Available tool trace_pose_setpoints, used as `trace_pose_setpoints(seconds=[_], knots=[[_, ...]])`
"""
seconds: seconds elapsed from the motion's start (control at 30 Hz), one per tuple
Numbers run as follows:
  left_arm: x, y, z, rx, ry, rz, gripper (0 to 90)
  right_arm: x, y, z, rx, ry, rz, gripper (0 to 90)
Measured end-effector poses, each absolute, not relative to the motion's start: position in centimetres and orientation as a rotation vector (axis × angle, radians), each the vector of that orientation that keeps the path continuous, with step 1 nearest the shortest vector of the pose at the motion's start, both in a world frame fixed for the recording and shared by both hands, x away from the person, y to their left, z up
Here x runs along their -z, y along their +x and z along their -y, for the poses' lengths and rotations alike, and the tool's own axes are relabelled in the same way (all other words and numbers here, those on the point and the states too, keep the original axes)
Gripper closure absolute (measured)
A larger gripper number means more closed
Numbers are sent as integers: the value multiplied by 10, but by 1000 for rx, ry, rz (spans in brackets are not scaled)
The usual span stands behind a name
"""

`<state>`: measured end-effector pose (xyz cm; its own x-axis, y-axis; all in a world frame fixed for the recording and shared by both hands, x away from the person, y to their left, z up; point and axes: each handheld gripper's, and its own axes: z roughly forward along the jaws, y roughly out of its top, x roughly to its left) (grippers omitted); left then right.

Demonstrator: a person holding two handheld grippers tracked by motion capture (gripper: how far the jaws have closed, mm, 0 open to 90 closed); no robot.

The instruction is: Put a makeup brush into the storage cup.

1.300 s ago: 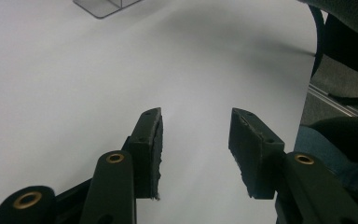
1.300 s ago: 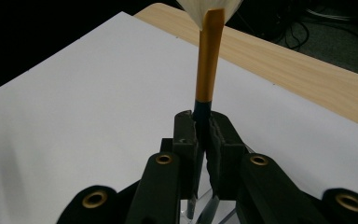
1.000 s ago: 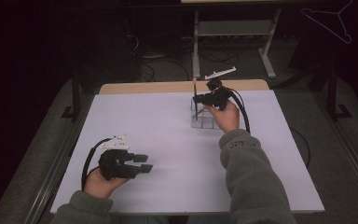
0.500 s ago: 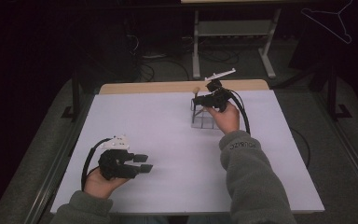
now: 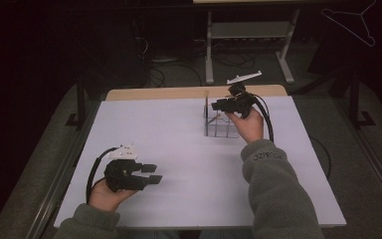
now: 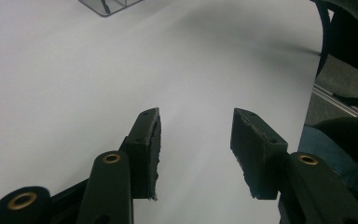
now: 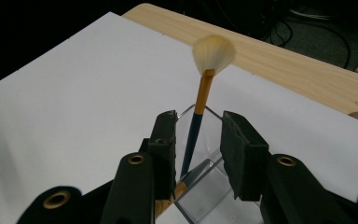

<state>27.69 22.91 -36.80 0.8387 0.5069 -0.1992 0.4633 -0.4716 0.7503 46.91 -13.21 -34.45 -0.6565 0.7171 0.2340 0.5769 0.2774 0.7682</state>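
one fan brush, cream bristles, orange-and-dark handle, stands tilted in the clear organiser; right gripper released around it, left gripper released.

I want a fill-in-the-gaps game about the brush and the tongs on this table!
1. The fan brush stands in a clear plastic ____.
2. The brush's bristles point ____.
3. The left tongs are open, holding ____.
4. The right tongs are open, with the brush's ____ between the jaws.

Missing words: organizer; up; nothing; handle
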Motion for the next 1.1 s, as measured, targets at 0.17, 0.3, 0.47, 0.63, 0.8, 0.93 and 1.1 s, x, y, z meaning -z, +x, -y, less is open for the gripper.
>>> trace_pose_setpoints(seconds=[0.17, 0.3, 0.47, 0.63, 0.8, 0.93, 1.1], knots=[[368, 276, -230, -64, 2126, -733, 506, 340, 463, 142, -1339, 1225, -2351, 604], [368, 276, -231, -75, 2127, -743, 488, 338, 459, 151, -1343, 1236, -2332, 561], [368, 277, -233, -94, 2122, -750, 464, 335, 454, 159, -1333, 1235, -2322, 500], [369, 278, -235, -110, 2125, -758, 435, 332, 448, 163, -1339, 1232, -2310, 454], [369, 277, -237, -118, 2106, -788, 413, 332, 443, 168, -1341, 1227, -2307, 427], [369, 278, -239, -135, 2108, -787, 402, 333, 440, 173, -1340, 1237, -2313, 411], [370, 278, -240, -141, 2108, -801, 394, 333, 435, 177, -1337, 1234, -2311, 390]])
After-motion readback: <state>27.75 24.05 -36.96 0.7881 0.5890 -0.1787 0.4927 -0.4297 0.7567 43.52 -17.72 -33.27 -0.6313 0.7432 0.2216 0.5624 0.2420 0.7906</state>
